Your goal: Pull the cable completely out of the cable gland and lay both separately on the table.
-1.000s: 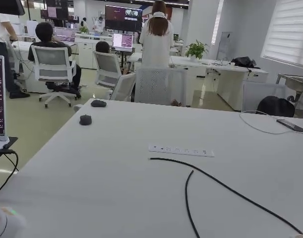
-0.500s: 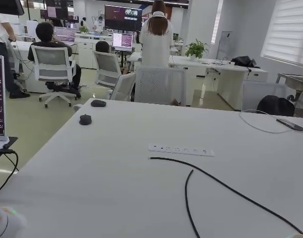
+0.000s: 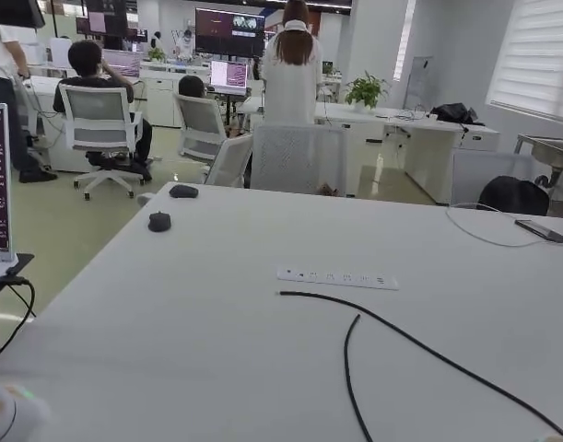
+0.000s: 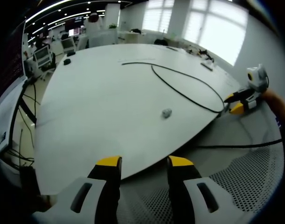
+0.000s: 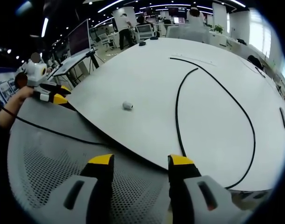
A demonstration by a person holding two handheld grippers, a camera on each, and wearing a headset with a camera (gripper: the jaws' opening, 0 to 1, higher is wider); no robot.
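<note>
We find the cable [image 3: 347, 359] lying free on the white table [image 3: 170, 350], a black lead laid in one long open curve with both ends bare on the surface; its farther end rests just in front of a white power strip [image 3: 336, 278]. The cable gland [image 4: 166, 113], a small grey piece, lies by itself on the table close to the near edge, well apart from the cable and touching nothing else. In the right gripper view the gland sits to the left of the cable's curve, with bare table between them. The left gripper [image 4: 143, 163] is off the table, past its near edge and above a grey mesh surface [image 4: 254, 177]; its yellow-tipped jaws stand wide apart with nothing between them. The right gripper [image 5: 140, 161] is likewise off the table over the same mesh, its jaws spread wide and empty. Each gripper appears at the side of the other's view, held in a hand beside the table edge, and neither touches the cable or the gland. A second thin black lead [image 4: 235, 145] runs across the mesh below the table edge. At the far left of the table we note two dark computer mice [image 3: 158, 221], set near each other. Beyond the table are office chairs, desks and several people, one standing with their back to us [image 3: 290, 64].
</note>
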